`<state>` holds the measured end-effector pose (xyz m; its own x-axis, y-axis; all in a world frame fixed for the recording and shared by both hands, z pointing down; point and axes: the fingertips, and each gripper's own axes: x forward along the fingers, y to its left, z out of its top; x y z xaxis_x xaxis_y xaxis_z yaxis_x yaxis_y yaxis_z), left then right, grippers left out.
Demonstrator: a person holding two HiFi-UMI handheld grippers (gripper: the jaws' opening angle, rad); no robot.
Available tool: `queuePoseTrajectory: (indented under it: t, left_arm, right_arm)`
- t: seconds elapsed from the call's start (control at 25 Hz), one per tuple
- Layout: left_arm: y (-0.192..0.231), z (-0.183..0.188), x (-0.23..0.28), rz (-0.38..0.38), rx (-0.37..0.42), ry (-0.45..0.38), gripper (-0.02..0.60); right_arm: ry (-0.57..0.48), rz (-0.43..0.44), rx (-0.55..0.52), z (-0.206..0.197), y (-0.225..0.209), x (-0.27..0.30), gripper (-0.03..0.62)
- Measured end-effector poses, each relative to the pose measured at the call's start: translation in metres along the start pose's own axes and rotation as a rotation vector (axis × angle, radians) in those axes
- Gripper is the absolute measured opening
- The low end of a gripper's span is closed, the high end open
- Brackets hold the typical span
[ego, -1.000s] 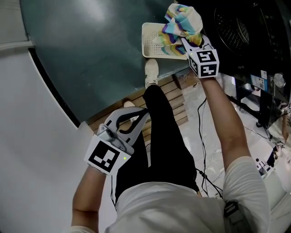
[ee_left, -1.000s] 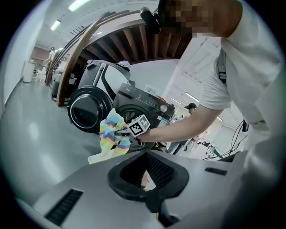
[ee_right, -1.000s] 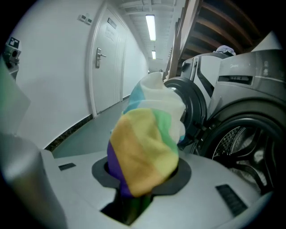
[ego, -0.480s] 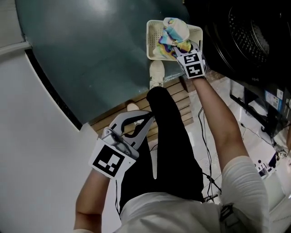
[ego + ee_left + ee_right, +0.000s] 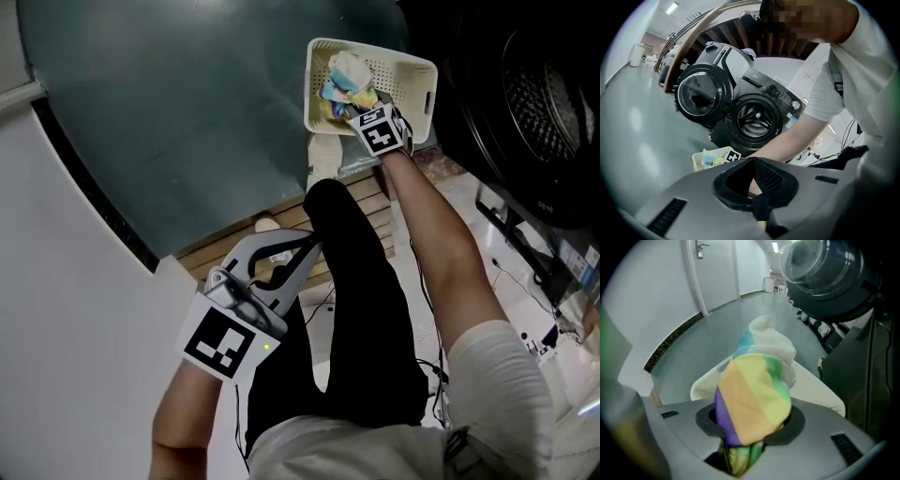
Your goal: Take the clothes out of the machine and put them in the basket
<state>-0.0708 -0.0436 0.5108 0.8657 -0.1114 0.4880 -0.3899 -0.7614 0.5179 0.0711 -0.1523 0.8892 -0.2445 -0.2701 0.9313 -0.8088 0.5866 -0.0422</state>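
A rainbow-striped cloth (image 5: 753,397) is clamped in the jaws of the right gripper (image 5: 361,101) and is held in the mouth of the white basket (image 5: 424,82) just beyond the jaw tips; release is judged to be the step left. The left gripper (image 5: 757,199) is kept well back from the basket, jaws together on nothing. No clothes are made out in the open machine (image 5: 548,103) beside the right gripper, though its drum is only partly shown.

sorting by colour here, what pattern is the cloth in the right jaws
The cloth: purple, orange, yellow, green blocks; best in right gripper view.
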Motion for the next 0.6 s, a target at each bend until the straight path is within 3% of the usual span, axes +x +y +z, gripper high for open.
queuePoseTrajectory:
  t: [0.24,0.6]
  left_arm:
    - [0.025,0.000,0.015,-0.014,-0.022,0.015,-0.003]
    - [0.015,0.029,0.019,-0.039,0.000,0.014,-0.003]
  right_arm:
    - [0.069,0.064,0.053,-0.007,0.003,0.038,0.250]
    - [0.042,0.070,0.119,-0.015,-0.008,0.004,0.256]
